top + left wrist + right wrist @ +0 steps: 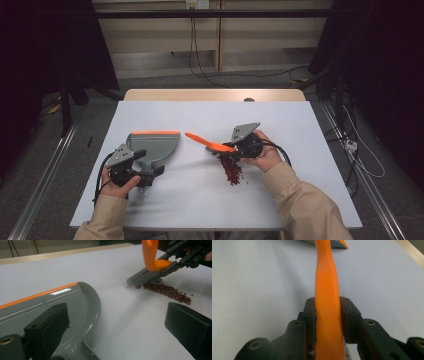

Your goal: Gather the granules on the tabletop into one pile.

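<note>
Two grippers: right gripper [328, 322] clamps the unlabelled orange brush [210, 143]; left gripper [131, 167], jaws apart, straddles the dustpan [152, 145].

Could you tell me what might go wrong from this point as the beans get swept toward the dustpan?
The dustpan lies well apart from the red beans, so a long sweep may scatter them across the table. The left gripper stands open around the pan's handle, so the pan could slide. The right gripper clamps the brush, which might twist.

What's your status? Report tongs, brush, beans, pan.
Right tongs shut on orange brush, bristles at red beans. Left tongs at grey dustpan handle, grip unclear. Bare table between beans and dustpan.
</note>
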Tool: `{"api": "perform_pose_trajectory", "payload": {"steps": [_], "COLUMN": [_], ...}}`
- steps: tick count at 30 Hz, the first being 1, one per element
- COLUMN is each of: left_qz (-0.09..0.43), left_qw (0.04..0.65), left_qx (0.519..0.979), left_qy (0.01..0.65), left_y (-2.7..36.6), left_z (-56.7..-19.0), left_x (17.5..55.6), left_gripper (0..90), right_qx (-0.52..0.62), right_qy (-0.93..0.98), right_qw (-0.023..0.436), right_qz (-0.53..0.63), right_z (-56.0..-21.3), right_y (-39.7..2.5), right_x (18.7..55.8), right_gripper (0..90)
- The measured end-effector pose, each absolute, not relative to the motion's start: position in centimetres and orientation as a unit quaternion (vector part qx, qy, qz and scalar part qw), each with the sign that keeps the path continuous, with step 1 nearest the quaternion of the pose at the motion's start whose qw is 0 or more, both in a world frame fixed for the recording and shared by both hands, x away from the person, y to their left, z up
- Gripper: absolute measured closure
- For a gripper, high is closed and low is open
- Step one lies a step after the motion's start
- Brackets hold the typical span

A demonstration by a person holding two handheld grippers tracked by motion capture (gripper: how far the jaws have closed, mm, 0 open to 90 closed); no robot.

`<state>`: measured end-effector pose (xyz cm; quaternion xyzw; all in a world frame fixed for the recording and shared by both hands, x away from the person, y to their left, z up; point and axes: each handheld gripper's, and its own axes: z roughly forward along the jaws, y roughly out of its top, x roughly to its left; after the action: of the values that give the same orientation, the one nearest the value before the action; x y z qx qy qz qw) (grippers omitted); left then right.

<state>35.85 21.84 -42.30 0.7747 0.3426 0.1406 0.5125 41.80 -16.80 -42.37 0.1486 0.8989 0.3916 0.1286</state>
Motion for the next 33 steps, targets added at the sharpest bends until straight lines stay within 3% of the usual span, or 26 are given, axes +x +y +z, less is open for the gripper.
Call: {"api": "perform_pose_trajectory", "payload": {"steps": [33], "left_qz": [0.143], "left_qw": [0.516], "left_qx": [0.772], "left_qy": [0.342], "left_y": [21.6], "left_z": [-42.2], "left_x": [35.7], "left_gripper": [5.2], "right_qx": [0.134], "right_qy": [0.906], "right_qw": [0.106], "right_qz": [0.388], "right_z": [-41.4], "right_y": [-17.0], "right_x": [39.2], "right_gripper": [70.1]}}
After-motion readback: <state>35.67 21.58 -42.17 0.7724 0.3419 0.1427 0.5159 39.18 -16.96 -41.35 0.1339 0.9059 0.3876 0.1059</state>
